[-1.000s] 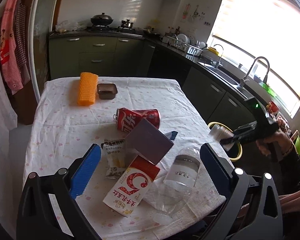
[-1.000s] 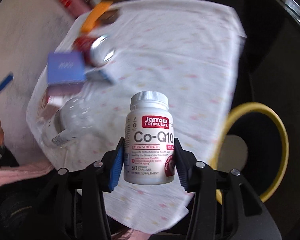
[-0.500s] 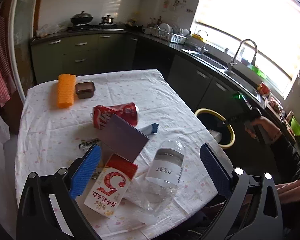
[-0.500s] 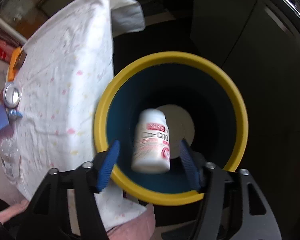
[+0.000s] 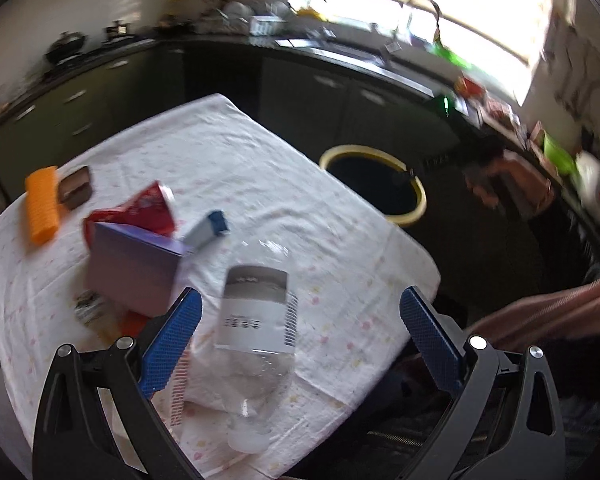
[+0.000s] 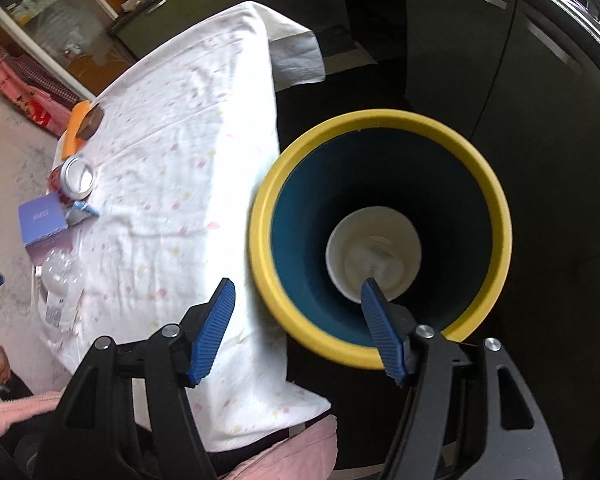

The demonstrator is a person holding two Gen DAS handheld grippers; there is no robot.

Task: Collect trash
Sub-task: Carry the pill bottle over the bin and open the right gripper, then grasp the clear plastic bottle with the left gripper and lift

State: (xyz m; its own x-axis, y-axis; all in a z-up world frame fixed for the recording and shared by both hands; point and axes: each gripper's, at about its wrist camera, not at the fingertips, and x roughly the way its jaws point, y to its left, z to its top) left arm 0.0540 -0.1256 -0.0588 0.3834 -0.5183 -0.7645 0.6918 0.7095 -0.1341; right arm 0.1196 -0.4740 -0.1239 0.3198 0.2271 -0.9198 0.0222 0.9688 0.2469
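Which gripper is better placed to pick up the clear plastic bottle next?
Left. The left gripper is open with the bottle lying between its fingers; the right gripper hangs empty over the bin.

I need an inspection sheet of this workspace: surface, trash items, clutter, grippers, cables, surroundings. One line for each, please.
Surface: table under a white dotted cloth.
Job's things: clear bottle, red can, purple box on the cloth; yellow-rimmed bin beside the table.
Clutter: orange block, small brown dish.
Grippers: left gripper open above the bottle; right gripper open, empty, at the bin's rim.
Cables: nothing seen.
Surroundings: kitchen cabinets, bright window.
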